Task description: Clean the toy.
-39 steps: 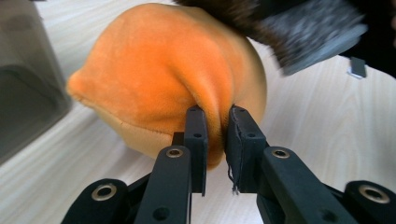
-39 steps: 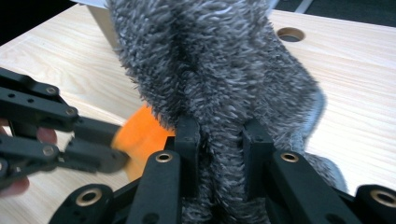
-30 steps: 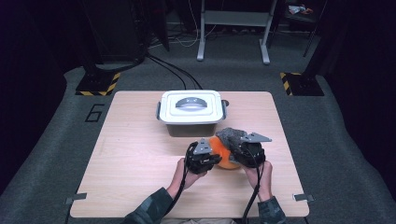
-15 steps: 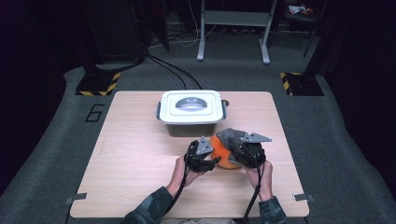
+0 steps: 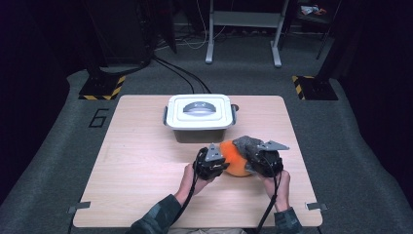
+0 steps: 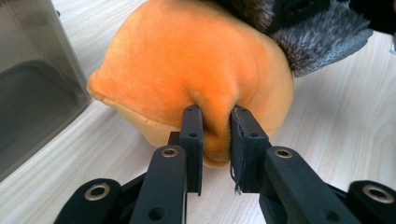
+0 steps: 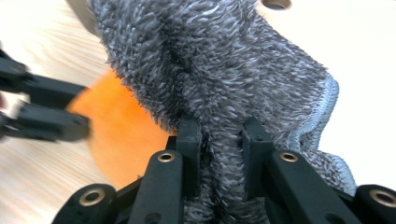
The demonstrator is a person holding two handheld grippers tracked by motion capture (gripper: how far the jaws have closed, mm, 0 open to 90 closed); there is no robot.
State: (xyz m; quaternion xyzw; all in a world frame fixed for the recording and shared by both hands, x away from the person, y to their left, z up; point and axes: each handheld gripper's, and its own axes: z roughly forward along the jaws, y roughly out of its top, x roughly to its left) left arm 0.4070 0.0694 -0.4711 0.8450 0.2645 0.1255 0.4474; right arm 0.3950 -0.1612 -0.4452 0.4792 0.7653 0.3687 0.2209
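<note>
**Q:** On the table, largest item first, what is there?

**A:** A lidded white storage box at the far centre; nearer the person, an orange plush toy with a grey fleecy cloth draped over its right side; then the two grippers flanking the toy.

**Q:** How would these things handle, and where should they be gripped?

**A:** Both look light, soft and yielding, not fragile. The plush dents under pressure, so a pinched fold of its skin serves as a handle; the cloth is best taken by a gathered bunch near its hemmed edge.

**Q:** Where do they lie relative to each claw?

**A:** The left gripper, whose jaws have just been closing, pinches a ridge of the toy's orange fabric between its pads. The right gripper is clamped on a bunch of the cloth, the toy just beyond.
</note>
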